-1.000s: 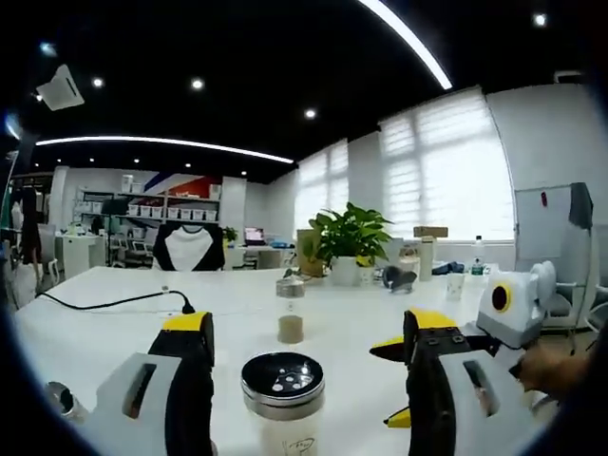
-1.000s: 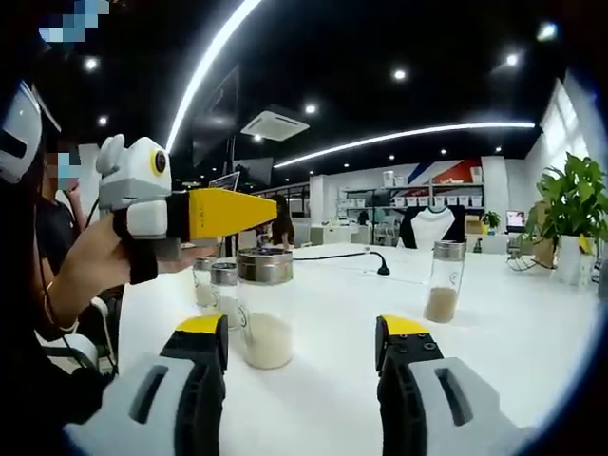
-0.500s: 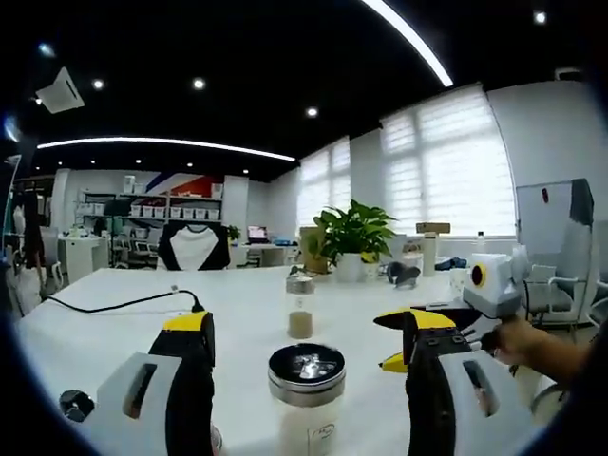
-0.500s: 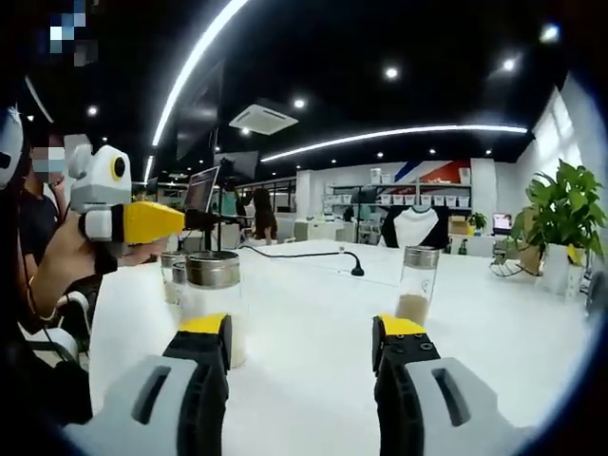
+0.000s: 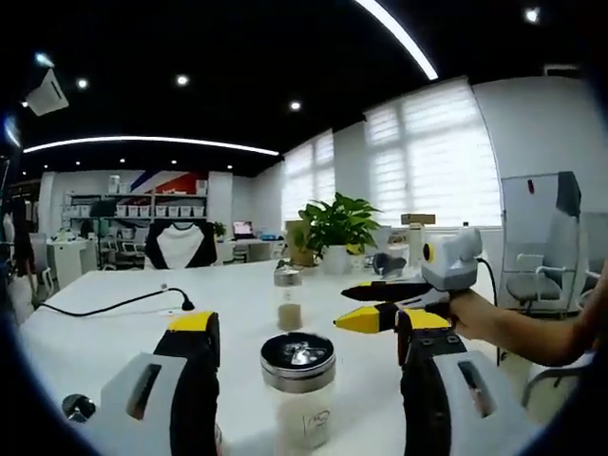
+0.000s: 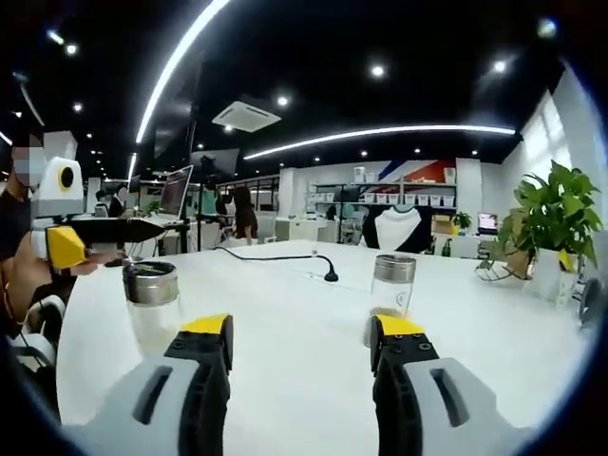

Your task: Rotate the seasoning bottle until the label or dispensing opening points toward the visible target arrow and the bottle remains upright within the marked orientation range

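Note:
A glass seasoning bottle (image 5: pixel 300 404) with a steel shaker lid stands upright on the white table (image 5: pixel 104 337), between the jaws of my left gripper (image 5: pixel 308 325). That gripper is open, with a gap on each side of the bottle. The right gripper (image 5: pixel 372 304), held in a person's hand, hovers just beyond the bottle on the right. In the right gripper view the same bottle (image 6: pixel 152 306) stands at the left, near the left gripper (image 6: pixel 90 236). My right gripper (image 6: pixel 302 329) is open with nothing between its jaws.
A second bottle (image 5: pixel 288 300) with brown seasoning stands farther back on the table, and it shows as a bottle (image 6: pixel 391 283) just behind the right jaw. A black cable (image 5: pixel 114 304) crosses the table. A potted plant (image 5: pixel 332 226) stands at the far edge. A small lidded jar (image 5: pixel 76 407) sits low left.
The right gripper has pulled away from the near bottle and swung right, so the bottle and left gripper sit farther left in its view. In the left gripper view it has risen toward centre.

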The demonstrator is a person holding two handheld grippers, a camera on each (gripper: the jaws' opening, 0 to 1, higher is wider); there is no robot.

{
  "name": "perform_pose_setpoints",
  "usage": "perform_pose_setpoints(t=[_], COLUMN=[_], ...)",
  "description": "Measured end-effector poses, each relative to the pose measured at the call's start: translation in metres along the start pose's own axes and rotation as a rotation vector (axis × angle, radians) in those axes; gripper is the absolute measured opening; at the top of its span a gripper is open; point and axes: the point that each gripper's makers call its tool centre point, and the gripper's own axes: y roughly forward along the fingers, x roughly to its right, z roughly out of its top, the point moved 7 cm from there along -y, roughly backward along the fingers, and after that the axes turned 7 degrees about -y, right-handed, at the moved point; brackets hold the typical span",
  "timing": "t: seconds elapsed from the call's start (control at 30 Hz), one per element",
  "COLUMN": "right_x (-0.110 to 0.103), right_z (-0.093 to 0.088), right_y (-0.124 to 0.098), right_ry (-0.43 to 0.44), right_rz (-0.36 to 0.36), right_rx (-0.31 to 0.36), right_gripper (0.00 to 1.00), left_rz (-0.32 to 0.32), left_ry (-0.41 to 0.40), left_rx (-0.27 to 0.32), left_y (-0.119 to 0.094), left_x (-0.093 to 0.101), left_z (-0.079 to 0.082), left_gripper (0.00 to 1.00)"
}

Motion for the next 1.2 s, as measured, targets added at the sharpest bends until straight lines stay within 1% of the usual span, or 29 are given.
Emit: perform_pose_setpoints(t=[0.17, 0.2, 0.27, 0.37, 0.43, 0.53, 0.67, 0.77, 0.83, 1.0, 1.07, 1.1, 1.2], right_x=[0.009, 0.011, 0.015, 0.02, 0.025, 0.037, 0.054, 0.061, 0.063, 0.067, 0.07, 0.074, 0.079], right_z=[0.003, 0.003, 0.003, 0.004, 0.005, 0.008, 0.011, 0.012, 0.009, 0.003, 0.001, -0.001, -0.004], right_y=[0.011, 0.013, 0.018, 0.023, 0.026, 0.031, 0.039, 0.048, 0.053, 0.064, 0.071, 0.075, 0.083], right_ry=[-0.007, -0.008, -0.006, -0.007, -0.01, 0.003, 0.015, 0.042, 0.053, 0.04, 0.029, 0.025, 0.026], right_rz=[-0.009, -0.012, -0.018, -0.02, -0.018, -0.045, -0.088, -0.09, -0.1, -0.113, -0.119, -0.13, -0.141], right_rx=[-0.012, -0.013, -0.018, -0.023, -0.021, -0.014, 0.003, 0.026, 0.023, 0.001, 0.004, -0.008, -0.016], right_gripper=[0.56, 0.56, 0.56, 0.56, 0.55, 0.55, 0.55, 0.55, 0.55, 0.55, 0.55, 0.55, 0.55], left_rz=[-0.024, -0.03, -0.03, -0.022, -0.029, -0.035, -0.031, -0.03, -0.032, -0.052, -0.062, -0.065, -0.074], left_ry=[-0.003, -0.019, -0.032, -0.031, -0.043, -0.054, -0.05, -0.049, -0.052, -0.047, -0.044, -0.043, -0.042], left_rx=[0.001, 0.006, 0.012, 0.011, 0.011, 0.014, 0.014, 0.015, 0.016, 0.009, 0.002, -0.001, -0.003], left_y=[-0.003, -0.004, -0.004, -0.004, -0.005, -0.006, -0.008, -0.009, -0.008, -0.005, -0.006, -0.006, -0.009], left_x=[-0.001, -0.002, -0.004, -0.006, -0.007, -0.009, -0.01, -0.012, -0.012, -0.011, -0.01, -0.009, -0.007], left_z=[0.001, 0.001, 0.001, 0.001, 0.001, 0.001, 0.003, 0.003, 0.004, 0.003, 0.002, 0.002, 0.002], left_gripper=[0.77, 0.77, 0.77, 0.77, 0.77, 0.77, 0.77, 0.77, 0.77, 0.77, 0.77, 0.77, 0.78])
